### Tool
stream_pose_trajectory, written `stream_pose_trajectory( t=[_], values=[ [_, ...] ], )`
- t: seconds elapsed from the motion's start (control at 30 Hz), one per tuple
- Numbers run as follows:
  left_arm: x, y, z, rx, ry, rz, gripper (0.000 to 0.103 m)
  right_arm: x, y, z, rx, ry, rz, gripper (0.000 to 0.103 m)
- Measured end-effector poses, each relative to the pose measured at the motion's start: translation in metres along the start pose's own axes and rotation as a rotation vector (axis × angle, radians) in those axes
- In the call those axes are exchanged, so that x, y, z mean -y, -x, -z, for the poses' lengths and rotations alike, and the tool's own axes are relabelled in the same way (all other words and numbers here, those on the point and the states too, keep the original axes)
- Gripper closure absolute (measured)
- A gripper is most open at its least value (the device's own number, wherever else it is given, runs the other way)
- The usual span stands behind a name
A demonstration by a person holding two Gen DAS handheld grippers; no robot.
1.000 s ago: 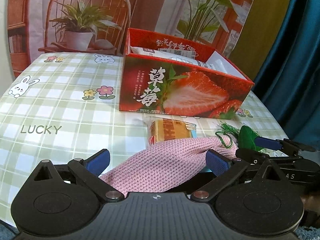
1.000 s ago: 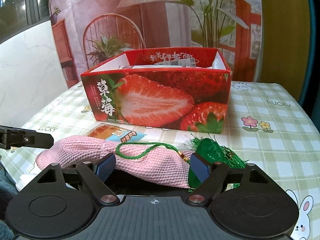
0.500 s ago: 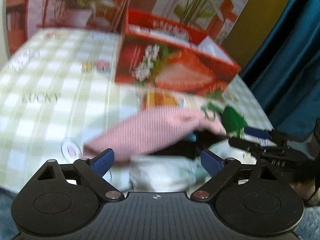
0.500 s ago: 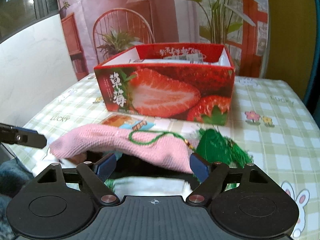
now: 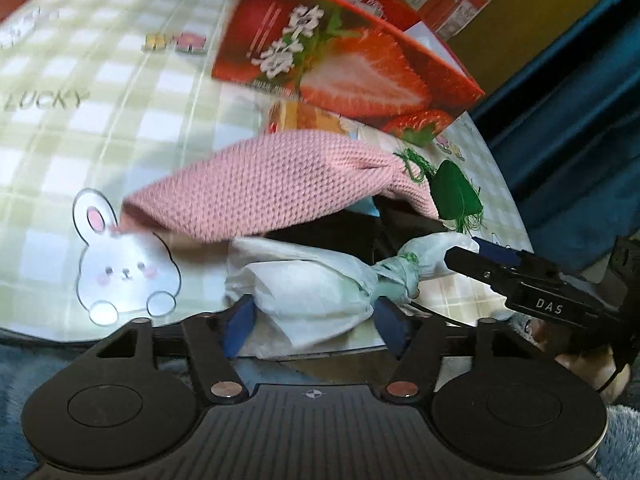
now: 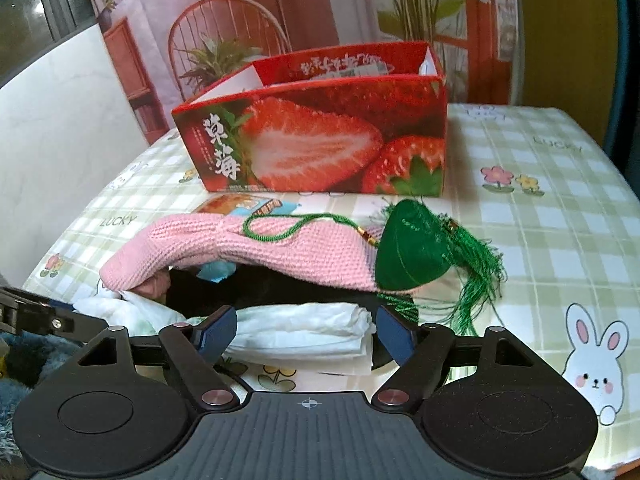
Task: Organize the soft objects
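Even indoor light; my left view smears with motion blur toward the strawberry box (image 5: 352, 68), right view sharp, fisheye-bent edges.

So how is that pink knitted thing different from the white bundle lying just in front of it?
The pink knitted piece is thick crochet-textured yarn; the white bundle looks thin, smooth and crinkled. The pink knitted piece lies long and draped, with a green tasselled charm on it; the white bundle is twisted at one end. The white bundle sits nearest the table edge, the pink knitted piece behind it. Both look soft and lie outside the strawberry box.
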State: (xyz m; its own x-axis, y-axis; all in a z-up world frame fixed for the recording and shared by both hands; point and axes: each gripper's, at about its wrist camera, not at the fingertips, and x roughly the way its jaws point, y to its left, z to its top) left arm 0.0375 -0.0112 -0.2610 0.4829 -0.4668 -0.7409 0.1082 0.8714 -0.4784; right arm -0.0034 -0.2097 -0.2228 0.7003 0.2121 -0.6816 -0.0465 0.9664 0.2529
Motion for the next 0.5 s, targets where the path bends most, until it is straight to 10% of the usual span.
stream_pose_trajectory(
  t=[0.43,0.5],
  values=[
    [-0.012,-0.019,0.001,-0.043,0.061,0.024,0.047,0.011,-0.013,0.003,-0.048,-0.068,-0.008,0.042],
    [-0.011,-0.018,0.001,-0.031,0.060,0.033,0.061,0.012,-0.013,0.004,-0.051,-0.069,-0.004,0.048]
  ],
)
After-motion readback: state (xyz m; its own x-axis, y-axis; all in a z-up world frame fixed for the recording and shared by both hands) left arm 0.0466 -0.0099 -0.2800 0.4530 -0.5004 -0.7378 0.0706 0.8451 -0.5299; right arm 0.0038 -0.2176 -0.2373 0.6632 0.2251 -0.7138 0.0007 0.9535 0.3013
